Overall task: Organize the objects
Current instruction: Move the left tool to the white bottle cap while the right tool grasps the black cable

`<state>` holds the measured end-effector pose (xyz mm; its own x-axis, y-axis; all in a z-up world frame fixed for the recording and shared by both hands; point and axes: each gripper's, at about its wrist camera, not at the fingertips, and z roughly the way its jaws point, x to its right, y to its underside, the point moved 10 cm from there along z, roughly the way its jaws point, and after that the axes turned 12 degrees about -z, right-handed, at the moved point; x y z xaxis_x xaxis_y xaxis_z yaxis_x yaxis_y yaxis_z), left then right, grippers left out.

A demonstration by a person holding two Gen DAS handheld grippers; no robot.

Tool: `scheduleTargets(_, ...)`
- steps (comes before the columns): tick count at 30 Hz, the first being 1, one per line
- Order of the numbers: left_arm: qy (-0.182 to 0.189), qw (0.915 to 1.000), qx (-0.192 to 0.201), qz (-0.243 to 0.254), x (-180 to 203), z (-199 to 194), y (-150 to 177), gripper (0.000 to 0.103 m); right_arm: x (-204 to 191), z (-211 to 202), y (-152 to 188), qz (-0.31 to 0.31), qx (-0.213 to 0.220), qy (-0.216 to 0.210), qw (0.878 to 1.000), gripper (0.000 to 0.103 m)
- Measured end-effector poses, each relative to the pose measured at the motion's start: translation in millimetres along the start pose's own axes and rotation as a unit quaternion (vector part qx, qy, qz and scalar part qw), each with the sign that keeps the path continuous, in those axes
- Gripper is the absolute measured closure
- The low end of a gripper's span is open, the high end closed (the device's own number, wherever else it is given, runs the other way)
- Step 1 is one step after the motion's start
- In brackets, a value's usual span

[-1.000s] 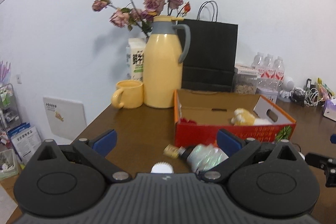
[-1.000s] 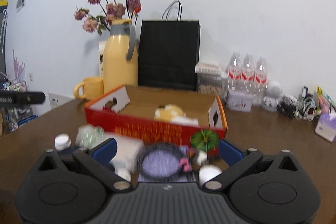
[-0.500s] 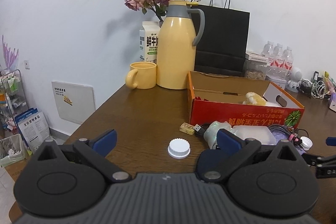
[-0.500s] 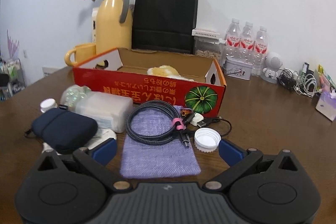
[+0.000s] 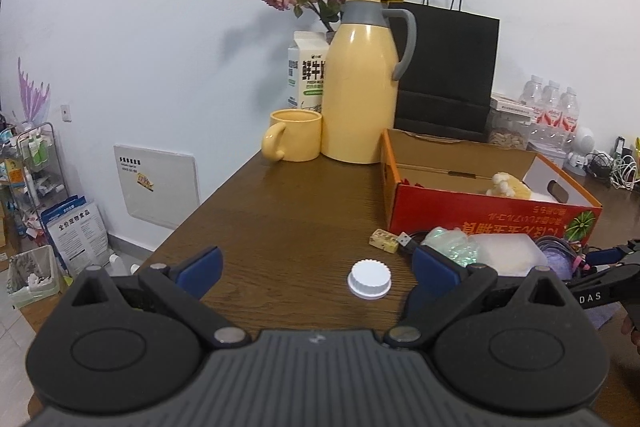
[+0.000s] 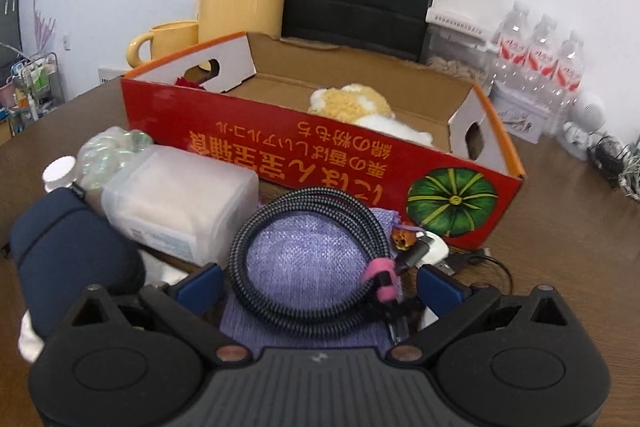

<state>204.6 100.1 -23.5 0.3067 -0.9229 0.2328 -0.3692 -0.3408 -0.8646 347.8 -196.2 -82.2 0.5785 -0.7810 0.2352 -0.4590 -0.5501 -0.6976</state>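
Observation:
A red cardboard box (image 6: pixel 320 163) with a plush toy (image 6: pixel 352 103) inside stands on the brown table. In front of it lie a coiled braided cable (image 6: pixel 320 259) on a purple cloth pouch (image 6: pixel 304 267), a translucent plastic box (image 6: pixel 180 199), a navy pouch (image 6: pixel 68 247) and a crinkled foil wrap (image 6: pixel 108 151). My right gripper (image 6: pixel 320 283) is open, its jaws either side of the coiled cable, low over the pouch. My left gripper (image 5: pixel 316 267) is open and empty above the table, with a white bottle cap (image 5: pixel 370 279) lying between its fingertips. The box (image 5: pixel 480 203) shows to its right.
A yellow thermos (image 5: pixel 360 87), yellow mug (image 5: pixel 294 135), milk carton (image 5: pixel 306 71), dried roses and a black paper bag (image 5: pixel 448 67) stand behind the box. Water bottles (image 6: pixel 540 59), a tin and tangled cables sit at the right. The table's left edge (image 5: pixel 180 227) is near.
Both grippers pulled back from the box and tilted down. The right one then moved forward and lower until its open jaws straddle the coiled cable.

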Motion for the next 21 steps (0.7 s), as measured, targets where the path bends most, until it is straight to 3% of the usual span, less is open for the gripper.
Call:
scheduleTargets(6,-0.004,1.0000,-0.007,0.000,-1.6,8.3,1.8,0.000,8.3,8.5,4.9,0.046,0.017,-0.033,0.998,0.000)
scheduleTargets(10,-0.003,0.9999,-0.014,0.004,1.5,18.8,5.7,0.000,7.9,8.2,5.5,0.044,0.023,-0.030,0.998,0.000)
scheduleTargets(12,-0.007,0.9998,-0.019,0.008,2.0,27.9,8.3,0.000,7.2,5.1,4.7,0.042,0.033,-0.030,0.998,0.010)
scheduleTargets(21,-0.026,0.9972,-0.062,0.033,12.2,85.6,28.0,0.000,7.3,-14.4,3.0,0.038,0.071,-0.005,0.997,0.012)
